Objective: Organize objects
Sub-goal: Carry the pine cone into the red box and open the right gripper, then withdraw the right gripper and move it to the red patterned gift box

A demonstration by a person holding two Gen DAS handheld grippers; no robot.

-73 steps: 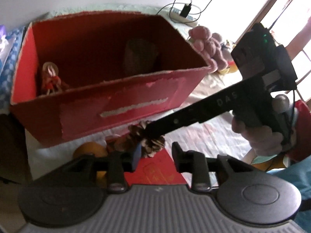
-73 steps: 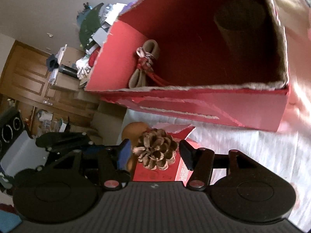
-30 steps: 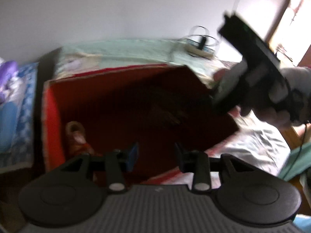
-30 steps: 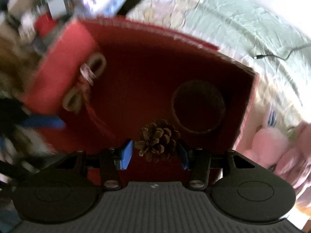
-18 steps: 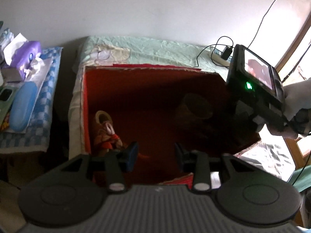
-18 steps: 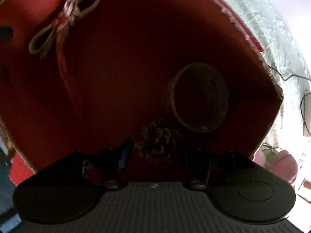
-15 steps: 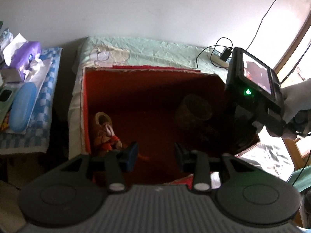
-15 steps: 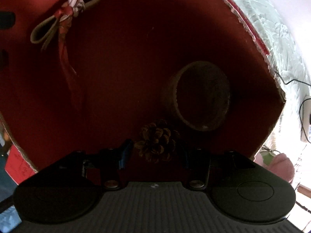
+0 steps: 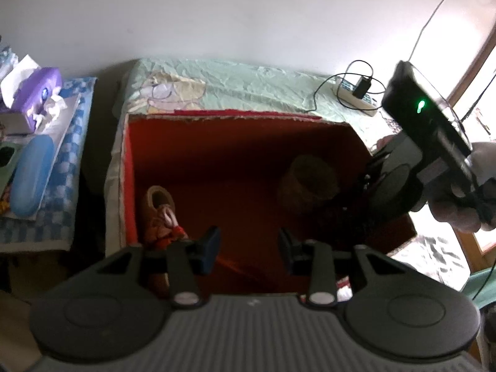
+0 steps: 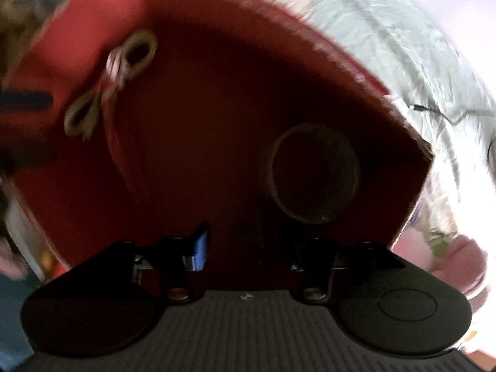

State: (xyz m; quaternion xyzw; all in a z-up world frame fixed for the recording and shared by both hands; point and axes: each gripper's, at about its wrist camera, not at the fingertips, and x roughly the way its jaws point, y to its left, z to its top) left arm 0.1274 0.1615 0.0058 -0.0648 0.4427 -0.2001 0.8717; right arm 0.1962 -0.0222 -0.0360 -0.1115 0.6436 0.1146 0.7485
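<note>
- One purple tissue box (image 9: 34,90) sits far left on a blue-and-white checked cloth (image 9: 71,142), with white tissue crumpled out of its top.
- One smooth, rounded, pale blue case (image 9: 29,183) lies just beside it on the same cloth.
- One red cardboard box (image 9: 130,186) stands open-topped on a wrinkled pale green sheet (image 9: 248,83). Its edges are torn and fuzzy, and its inside is deep in shadow.
- Two things lie in the box, well apart.
- The first is a tan cord ornament (image 9: 161,210) with two loops, bound with red and white thread. It rests against the left wall.
- The left gripper (image 9: 248,245) hangs over the box's near edge. Its jaws are spread and nothing is between them.
- The second is a round brown cup (image 10: 313,173), coarse-looking and perhaps woven. It stands open-mouthed towards the right wall.
- The right gripper (image 10: 249,241) points down into the box beside the cup. Its jaws are closing. The gap is dark and blurred, and I can make out nothing in it.
- A white-gloved hand (image 9: 465,201) holds that gripper at the box's right edge, and one green light glows on the gripper.
- One white power strip (image 9: 356,93) with looped black cable lies on the sheet behind.
</note>
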